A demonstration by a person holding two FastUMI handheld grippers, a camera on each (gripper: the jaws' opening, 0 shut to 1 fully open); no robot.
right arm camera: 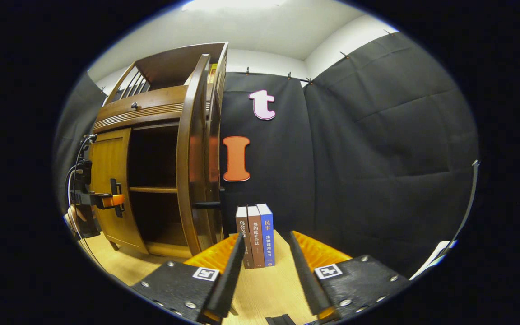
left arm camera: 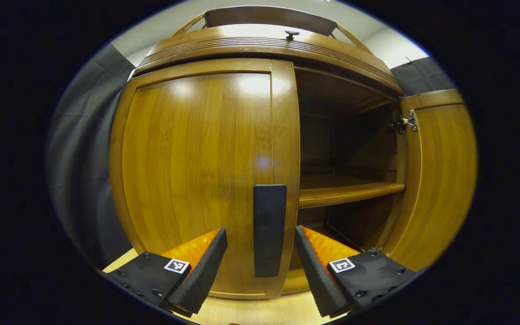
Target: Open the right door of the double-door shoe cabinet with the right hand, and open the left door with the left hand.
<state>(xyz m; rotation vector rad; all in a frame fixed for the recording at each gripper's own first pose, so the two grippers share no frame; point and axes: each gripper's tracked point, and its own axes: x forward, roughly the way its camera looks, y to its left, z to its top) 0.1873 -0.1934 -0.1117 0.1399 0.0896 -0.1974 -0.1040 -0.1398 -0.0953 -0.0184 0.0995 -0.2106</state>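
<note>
The wooden shoe cabinet [left arm camera: 260, 43] fills the left gripper view. Its left door [left arm camera: 197, 158] is closed and carries a dark upright handle [left arm camera: 269, 230] at its inner edge. My left gripper [left arm camera: 260, 266] is open, one finger on each side of that handle with a gap to both. The right door [left arm camera: 440, 180] stands swung out, baring a shelf [left arm camera: 345, 189]. In the right gripper view the open right door [right arm camera: 192, 158] is seen edge-on with its handle [right arm camera: 206, 204] sticking out. My right gripper [right arm camera: 266, 262] is open and holds nothing, off to the right of that door. The left gripper [right arm camera: 111, 199] shows at the left door [right arm camera: 106, 171].
Three books [right arm camera: 255, 234] stand upright on the light wooden floor [right arm camera: 260, 289] just ahead of the right gripper, beside the open door. Black cloth walls close the booth behind and to the right. A hand [right arm camera: 72, 216] holds the left gripper.
</note>
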